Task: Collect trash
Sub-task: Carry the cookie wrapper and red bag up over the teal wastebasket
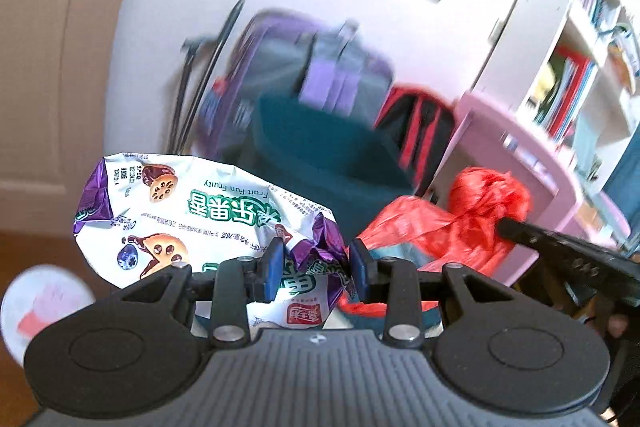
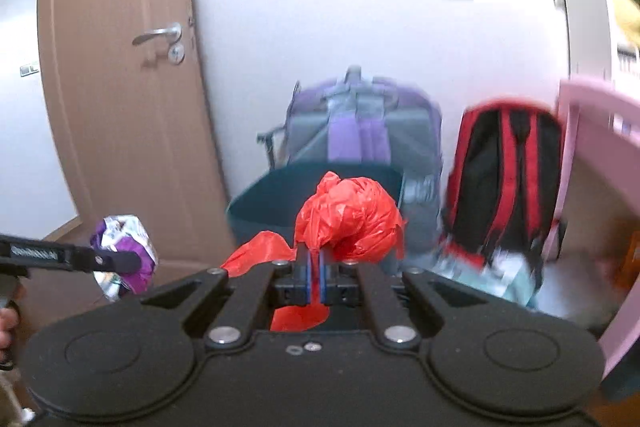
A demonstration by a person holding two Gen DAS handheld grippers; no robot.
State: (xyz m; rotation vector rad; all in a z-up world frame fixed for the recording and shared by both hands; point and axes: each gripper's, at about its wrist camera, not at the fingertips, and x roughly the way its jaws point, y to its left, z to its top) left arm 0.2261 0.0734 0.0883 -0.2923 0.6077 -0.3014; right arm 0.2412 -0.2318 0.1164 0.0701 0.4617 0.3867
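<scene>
Both pieces of trash ride clamped above the dark bin (image 2: 316, 195) at frame centre, ready for dropping: left tongs (image 1: 316, 261) pinch the snack wrapper (image 1: 192, 215), right tongs (image 2: 314, 279) squeeze the red plastic bag (image 2: 348, 219).

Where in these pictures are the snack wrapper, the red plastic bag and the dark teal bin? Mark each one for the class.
snack wrapper (image 1: 180, 211): left wrist view, on its white printed face.
red plastic bag (image 2: 352, 219): right wrist view, on its crumpled bulge above the jaws.
dark teal bin (image 1: 320, 155): left wrist view, on its front wall.
</scene>
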